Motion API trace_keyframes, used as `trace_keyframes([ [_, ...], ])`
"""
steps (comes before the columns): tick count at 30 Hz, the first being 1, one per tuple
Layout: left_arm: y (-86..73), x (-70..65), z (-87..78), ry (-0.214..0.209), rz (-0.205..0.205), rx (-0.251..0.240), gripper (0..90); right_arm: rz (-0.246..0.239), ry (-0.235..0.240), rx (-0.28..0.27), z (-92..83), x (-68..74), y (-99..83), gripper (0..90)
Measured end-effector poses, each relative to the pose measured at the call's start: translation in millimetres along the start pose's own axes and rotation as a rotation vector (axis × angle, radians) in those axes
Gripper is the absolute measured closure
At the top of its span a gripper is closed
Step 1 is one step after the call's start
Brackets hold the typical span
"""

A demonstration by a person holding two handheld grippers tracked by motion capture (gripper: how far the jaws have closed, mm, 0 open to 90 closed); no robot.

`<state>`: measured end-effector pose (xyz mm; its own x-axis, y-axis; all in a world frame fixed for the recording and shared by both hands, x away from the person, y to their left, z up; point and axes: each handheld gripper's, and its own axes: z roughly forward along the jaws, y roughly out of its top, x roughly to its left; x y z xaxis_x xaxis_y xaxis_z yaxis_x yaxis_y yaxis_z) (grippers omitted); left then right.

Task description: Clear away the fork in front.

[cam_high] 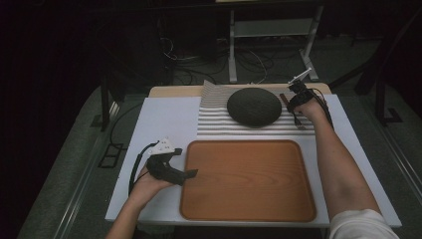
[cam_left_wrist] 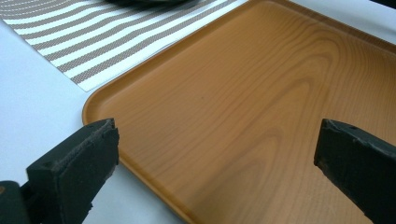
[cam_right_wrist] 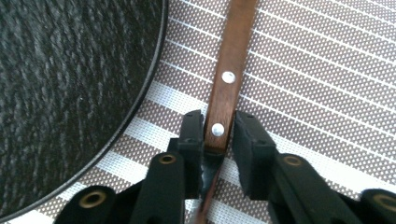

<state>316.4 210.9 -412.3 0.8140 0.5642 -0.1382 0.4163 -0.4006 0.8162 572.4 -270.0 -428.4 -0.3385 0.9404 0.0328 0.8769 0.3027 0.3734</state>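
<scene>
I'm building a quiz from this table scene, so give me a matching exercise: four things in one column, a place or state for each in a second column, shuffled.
Things:
1. wooden tray
2. dark round plate
3. wooden-handled utensil
4. left gripper

Places or states:
A. on the striped mat, left of the utensil
B. jaws wide apart at the tray's edge
C. bare, on the near half of the table
D. between the right gripper jaws

Pairs: 1-C, 2-A, 3-D, 4-B

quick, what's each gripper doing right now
Left gripper: open, holding nothing, over the wooden tray.
Right gripper: shut on the wooden handle.
</scene>
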Motion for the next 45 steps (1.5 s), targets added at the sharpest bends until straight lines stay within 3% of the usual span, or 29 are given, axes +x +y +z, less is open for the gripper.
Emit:
trace_keyframes([
  [8, 0.0, -0.2, 0.2, 0.000, 0.002, 0.002, 0.0, -0.002, -0.007, 0.000, -0.1, 1.6, -0.3, 76.3],
  [21, 0.0, 0.0, -0.9, -0.001, -0.001, -0.004, 0.0, -0.009, -0.021, -0.055, -3.7, 3.5, -11.1, 76.9],
  [27, 0.3, -0.7, -1.2, -0.003, 0.000, -0.006, 0.0, 0.017, 0.005, -0.090, -14.4, -2.5, -18.6, 77.2],
  [38, 0.7, -1.0, -0.8, -0.014, 0.000, -0.012, 0.0, 0.029, 0.044, -0.181, -50.1, -11.4, -37.0, 77.2],
  [45, 1.1, -1.4, -0.8, -0.018, -0.004, -0.019, 0.0, 0.014, 0.104, -0.263, -82.4, -7.2, -55.0, 77.2],
])
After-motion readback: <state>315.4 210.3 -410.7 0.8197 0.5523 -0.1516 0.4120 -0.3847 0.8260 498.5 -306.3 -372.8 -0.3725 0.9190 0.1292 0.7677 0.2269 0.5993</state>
